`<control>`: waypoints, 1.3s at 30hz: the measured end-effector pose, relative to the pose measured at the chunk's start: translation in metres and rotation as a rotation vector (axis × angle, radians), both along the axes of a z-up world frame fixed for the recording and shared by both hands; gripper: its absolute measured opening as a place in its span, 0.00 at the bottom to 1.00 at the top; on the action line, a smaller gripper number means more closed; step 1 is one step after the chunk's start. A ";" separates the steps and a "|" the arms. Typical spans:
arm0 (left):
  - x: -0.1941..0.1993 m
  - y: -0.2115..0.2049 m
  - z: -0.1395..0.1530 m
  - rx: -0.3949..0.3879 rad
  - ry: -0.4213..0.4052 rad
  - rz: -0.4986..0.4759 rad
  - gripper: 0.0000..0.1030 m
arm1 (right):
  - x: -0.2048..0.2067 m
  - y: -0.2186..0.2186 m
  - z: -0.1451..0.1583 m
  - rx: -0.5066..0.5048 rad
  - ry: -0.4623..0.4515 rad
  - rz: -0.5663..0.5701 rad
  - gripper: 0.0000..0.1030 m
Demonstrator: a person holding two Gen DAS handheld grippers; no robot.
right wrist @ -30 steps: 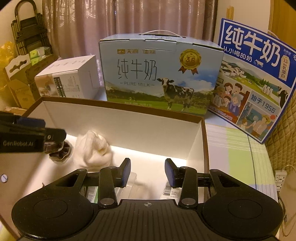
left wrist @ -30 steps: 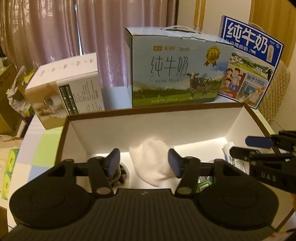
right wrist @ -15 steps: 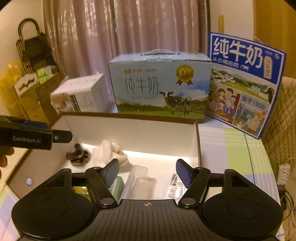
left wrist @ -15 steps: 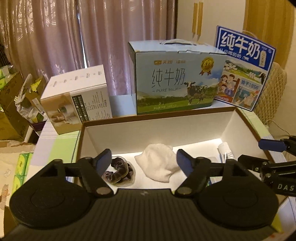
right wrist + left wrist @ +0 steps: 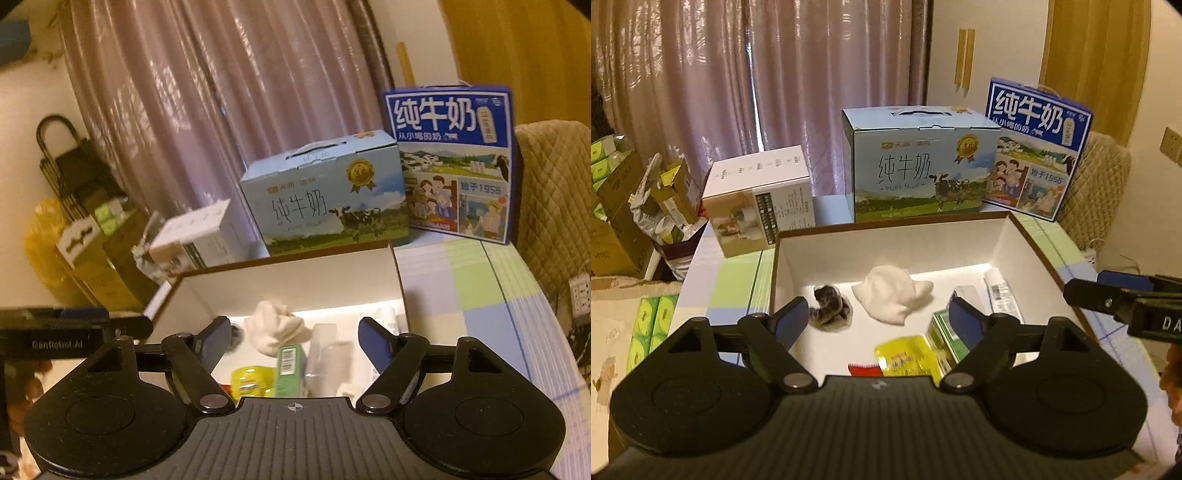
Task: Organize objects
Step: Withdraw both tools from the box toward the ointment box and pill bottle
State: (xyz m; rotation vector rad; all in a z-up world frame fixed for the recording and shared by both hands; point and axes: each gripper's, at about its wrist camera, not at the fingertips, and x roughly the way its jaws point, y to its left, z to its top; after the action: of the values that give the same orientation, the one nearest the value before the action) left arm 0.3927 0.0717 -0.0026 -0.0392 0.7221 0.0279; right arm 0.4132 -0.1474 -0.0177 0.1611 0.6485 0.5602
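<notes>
Left wrist view: we see a table (image 5: 731,284) with a checked cloth, and on it an open white box (image 5: 886,243) with a brown rim. Behind the box stand a pale blue milk carton (image 5: 919,166), a dark blue milk carton (image 5: 1034,147) and a small white carton (image 5: 761,206).

Inside the box lie a white cloth (image 5: 890,295) at the middle, a dark bundle (image 5: 829,306) just left of it, a yellow packet (image 5: 908,354) and a green pack (image 5: 942,336) nearer us, and a labelled tube (image 5: 999,291) by the right wall.

The left gripper (image 5: 877,317) hangs above the box's near edge, jaws spread wide, gripping nothing. From the right wrist view, the right gripper (image 5: 295,336) is likewise released and empty, above the box's near right part. Each tool shows at the edge of the other's view.
</notes>
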 end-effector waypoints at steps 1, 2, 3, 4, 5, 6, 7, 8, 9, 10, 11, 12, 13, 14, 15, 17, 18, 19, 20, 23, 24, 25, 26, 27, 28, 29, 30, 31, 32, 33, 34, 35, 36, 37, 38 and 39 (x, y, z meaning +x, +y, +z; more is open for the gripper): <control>-0.008 0.000 0.002 -0.013 -0.005 0.005 0.78 | -0.006 -0.002 0.003 0.003 -0.005 -0.003 0.71; -0.016 0.000 0.004 -0.023 -0.006 0.013 0.79 | -0.013 -0.003 0.005 0.003 -0.011 -0.003 0.71; -0.022 0.000 0.004 -0.032 -0.007 0.024 0.79 | -0.018 -0.004 0.007 0.000 -0.012 -0.002 0.71; -0.030 0.001 0.005 -0.045 -0.011 0.031 0.79 | -0.024 -0.004 0.007 -0.002 -0.010 0.001 0.71; -0.036 0.001 0.005 -0.053 -0.014 0.036 0.79 | -0.029 -0.004 0.007 -0.001 -0.004 0.005 0.71; -0.042 0.001 0.005 -0.058 -0.012 0.041 0.79 | -0.034 -0.005 0.006 0.005 0.003 0.009 0.71; -0.048 0.001 0.005 -0.063 -0.013 0.045 0.79 | -0.040 -0.005 0.005 0.012 0.010 0.016 0.71; -0.054 0.001 0.005 -0.066 -0.015 0.051 0.79 | -0.045 -0.005 0.003 0.018 0.021 0.027 0.71; -0.060 0.001 0.005 -0.068 -0.017 0.055 0.79 | -0.049 -0.005 0.001 0.024 0.031 0.031 0.71; -0.064 0.001 0.005 -0.069 -0.019 0.060 0.79 | -0.053 -0.004 -0.001 0.025 0.041 0.038 0.71; -0.070 0.001 0.003 -0.069 -0.018 0.065 0.79 | -0.057 -0.003 -0.003 0.020 0.050 0.046 0.71; -0.075 0.000 0.002 -0.069 -0.015 0.068 0.79 | -0.060 -0.001 -0.004 0.013 0.055 0.052 0.71; -0.079 0.000 0.001 -0.069 -0.013 0.070 0.79 | -0.062 0.000 -0.005 0.007 0.055 0.055 0.71; -0.083 -0.001 -0.001 -0.069 -0.012 0.075 0.79 | -0.065 0.001 -0.005 0.001 0.053 0.058 0.71; -0.086 -0.002 -0.003 -0.066 -0.008 0.077 0.79 | -0.068 0.002 -0.006 -0.001 0.052 0.062 0.71; -0.093 -0.006 -0.008 -0.055 -0.001 0.076 0.79 | -0.073 0.002 -0.006 0.002 0.054 0.066 0.71; -0.096 -0.008 -0.010 -0.053 0.000 0.074 0.79 | -0.075 0.002 -0.007 0.004 0.054 0.066 0.71; -0.098 -0.009 -0.013 -0.054 0.004 0.072 0.79 | -0.077 0.002 -0.008 0.004 0.055 0.067 0.71; -0.100 -0.010 -0.017 -0.061 0.009 0.074 0.79 | -0.080 0.002 -0.009 -0.001 0.057 0.069 0.71; -0.103 -0.011 -0.028 -0.089 0.035 0.065 0.79 | -0.082 0.002 -0.015 -0.012 0.073 0.071 0.71; -0.103 -0.012 -0.031 -0.091 0.039 0.058 0.79 | -0.082 0.002 -0.018 -0.016 0.077 0.068 0.71; -0.103 -0.013 -0.034 -0.087 0.040 0.051 0.79 | -0.083 0.002 -0.020 -0.021 0.079 0.068 0.71; -0.102 -0.015 -0.036 -0.081 0.041 0.049 0.79 | -0.083 0.003 -0.022 -0.030 0.081 0.070 0.71; -0.102 -0.016 -0.038 -0.075 0.040 0.046 0.79 | -0.083 0.004 -0.025 -0.036 0.083 0.073 0.71; -0.102 -0.017 -0.041 -0.071 0.039 0.042 0.79 | -0.082 0.004 -0.028 -0.039 0.087 0.077 0.71; -0.102 -0.017 -0.043 -0.070 0.040 0.039 0.79 | -0.081 0.005 -0.031 -0.042 0.094 0.082 0.71; -0.101 -0.016 -0.046 -0.072 0.046 0.038 0.79 | -0.081 0.006 -0.036 -0.046 0.106 0.086 0.71; -0.100 -0.016 -0.049 -0.076 0.054 0.037 0.79 | -0.080 0.006 -0.039 -0.051 0.114 0.087 0.71; -0.099 -0.015 -0.053 -0.080 0.065 0.036 0.79 | -0.080 0.006 -0.043 -0.059 0.124 0.090 0.71; -0.099 -0.015 -0.056 -0.082 0.074 0.035 0.79 | -0.079 0.007 -0.047 -0.067 0.130 0.095 0.71; -0.098 -0.015 -0.059 -0.082 0.079 0.031 0.79 | -0.079 0.008 -0.050 -0.075 0.135 0.099 0.71; -0.097 -0.015 -0.061 -0.082 0.082 0.027 0.79 | -0.078 0.008 -0.053 -0.083 0.138 0.102 0.71; -0.096 -0.015 -0.064 -0.080 0.086 0.025 0.79 | -0.078 0.008 -0.055 -0.087 0.141 0.102 0.71; -0.096 -0.015 -0.066 -0.080 0.090 0.023 0.79 | -0.077 0.008 -0.057 -0.093 0.145 0.099 0.71; -0.095 -0.015 -0.070 -0.080 0.096 0.019 0.79 | -0.076 0.008 -0.060 -0.097 0.149 0.100 0.71; -0.094 -0.015 -0.072 -0.079 0.101 0.015 0.79 | -0.075 0.007 -0.063 -0.102 0.154 0.099 0.71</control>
State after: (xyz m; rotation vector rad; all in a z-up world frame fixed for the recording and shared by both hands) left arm 0.2989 0.0568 -0.0749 -0.1200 0.8240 0.0161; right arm 0.3380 -0.1400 -0.0809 0.0772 0.8362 0.6125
